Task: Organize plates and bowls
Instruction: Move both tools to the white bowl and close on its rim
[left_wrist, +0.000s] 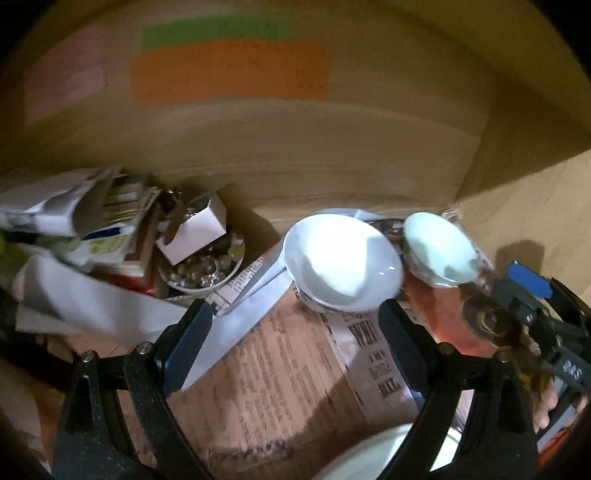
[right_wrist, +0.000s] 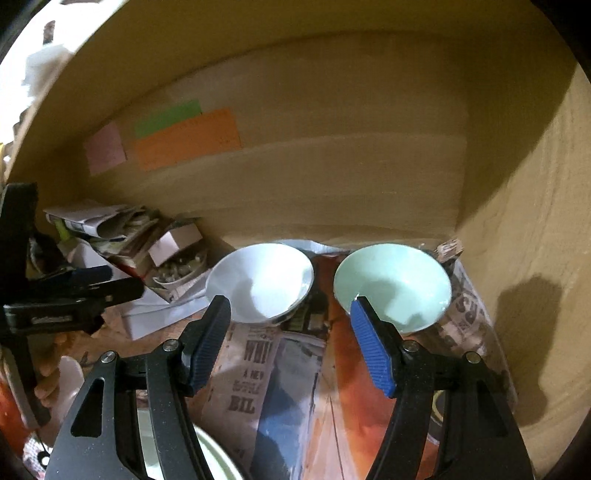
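Observation:
Two bowls stand side by side on newspaper at the back of a wooden shelf: a white bowl (left_wrist: 343, 258) (right_wrist: 262, 280) on the left and a pale green bowl (left_wrist: 439, 251) (right_wrist: 395, 284) on the right. My left gripper (left_wrist: 295, 321) is open, just short of the white bowl, with nothing between its blue pads. My right gripper (right_wrist: 290, 310) is also open and empty; its right finger (right_wrist: 371, 350) overlaps the green bowl's near rim in the picture. Each gripper shows at the edge of the other's view: right gripper (left_wrist: 506, 295), left gripper (right_wrist: 110, 282).
A small bowl of odds and ends (left_wrist: 203, 266), a white box (left_wrist: 192, 232) and piled papers (left_wrist: 74, 221) crowd the shelf's left side. The side wall (right_wrist: 524, 258) stands close to the green bowl. A pale plate's rim (left_wrist: 369, 454) (right_wrist: 214, 454) lies below the grippers.

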